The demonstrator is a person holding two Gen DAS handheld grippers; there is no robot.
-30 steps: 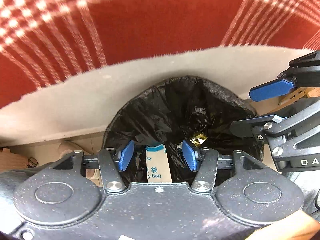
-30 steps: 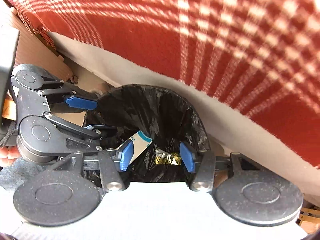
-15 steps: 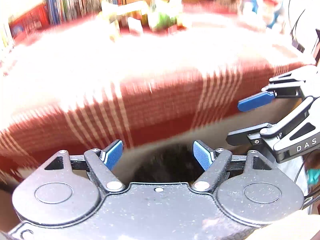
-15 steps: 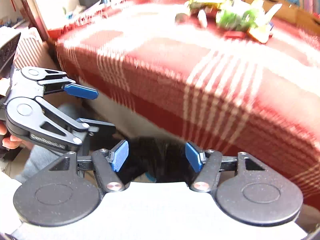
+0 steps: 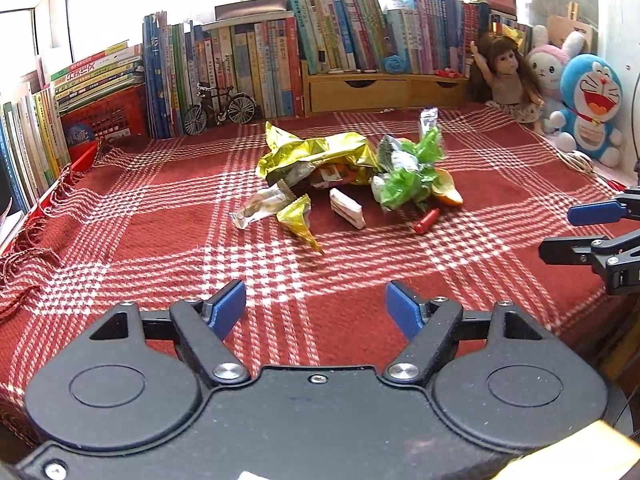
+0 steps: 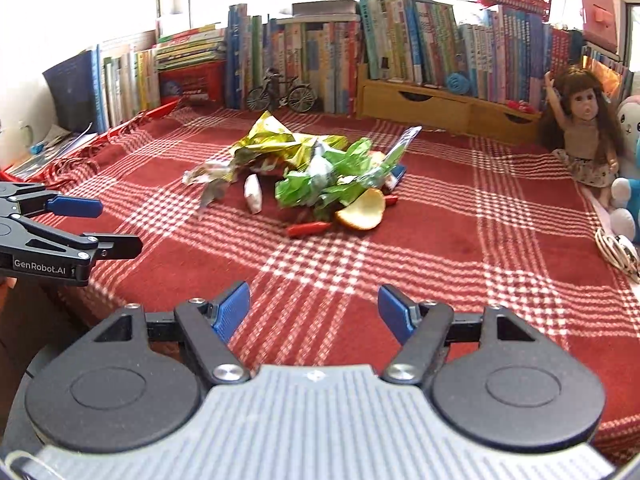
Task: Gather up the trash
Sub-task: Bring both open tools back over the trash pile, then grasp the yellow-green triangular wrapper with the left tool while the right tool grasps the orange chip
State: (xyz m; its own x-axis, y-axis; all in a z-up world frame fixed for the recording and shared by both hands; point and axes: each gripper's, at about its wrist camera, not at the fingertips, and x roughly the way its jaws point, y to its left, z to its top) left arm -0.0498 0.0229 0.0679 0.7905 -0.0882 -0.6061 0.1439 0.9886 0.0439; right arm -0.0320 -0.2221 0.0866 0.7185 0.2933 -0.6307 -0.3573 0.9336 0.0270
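Observation:
A pile of trash lies mid-table on the red plaid cloth [image 5: 360, 280]: a crumpled gold bag [image 5: 320, 156], a green wrapper [image 5: 408, 176], a small white packet [image 5: 347, 208], a red tube [image 5: 426, 221] and an orange peel [image 5: 448, 194]. The right wrist view shows the same gold bag [image 6: 276, 144], green wrapper [image 6: 320, 184] and peel [image 6: 362, 212]. My left gripper [image 5: 316, 304] hovers over the near edge of the cloth, short of the pile, its jaws closing slightly on nothing. My right gripper [image 6: 314, 304] is beside it, jaws opening and empty.
Rows of books [image 5: 256, 64], a model bicycle [image 5: 220, 108] and a wooden drawer unit [image 5: 384, 92] line the back. A doll [image 5: 506, 76] and plush toys [image 5: 592, 108] sit at the right, with a coiled cable [image 6: 616, 248]. Fringe [image 5: 28, 248] hangs off the left side.
Both grippers rose from over the black bin bag and tilted up to face the tabletop. A blue-white packet stayed in the bag. Both pairs of jaws stand wider than before.

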